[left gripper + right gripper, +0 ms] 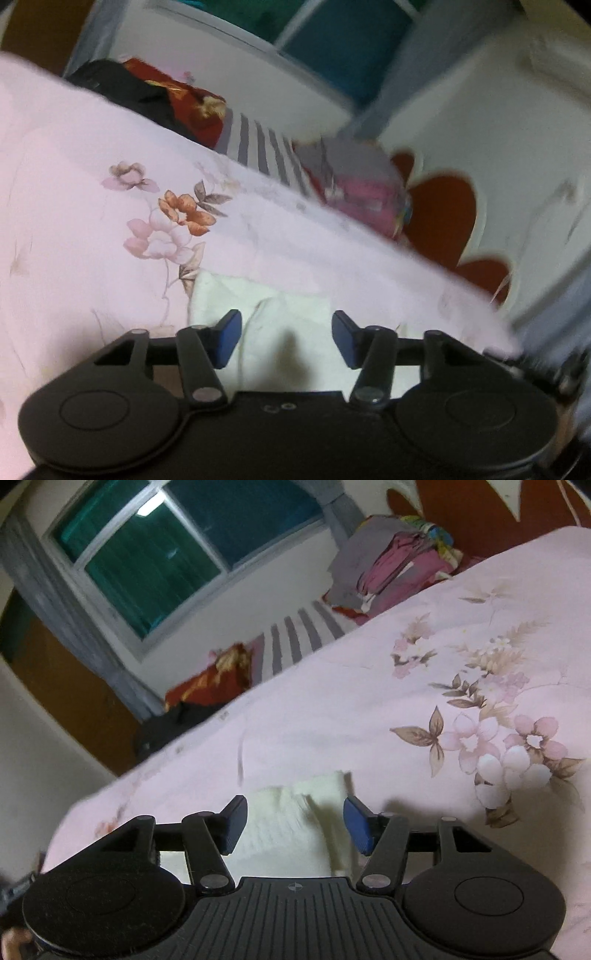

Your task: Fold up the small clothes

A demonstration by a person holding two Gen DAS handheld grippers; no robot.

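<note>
Both tongs gaping: left gripper (286, 334), right gripper (295, 821), white garment (291, 325) (295, 823) lying between pads ungripped, floral bedsheet (92, 221) (369, 720) beneath, clothes pile (399, 561) at one o'clock.

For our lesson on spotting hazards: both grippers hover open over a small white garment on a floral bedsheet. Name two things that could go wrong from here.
1. The white garment lies flat on the soft pink sheet, so the left gripper may pinch sheet along with cloth.
2. The right gripper straddles a rumpled fold, so closing may catch only one layer and skew the fold.
</note>
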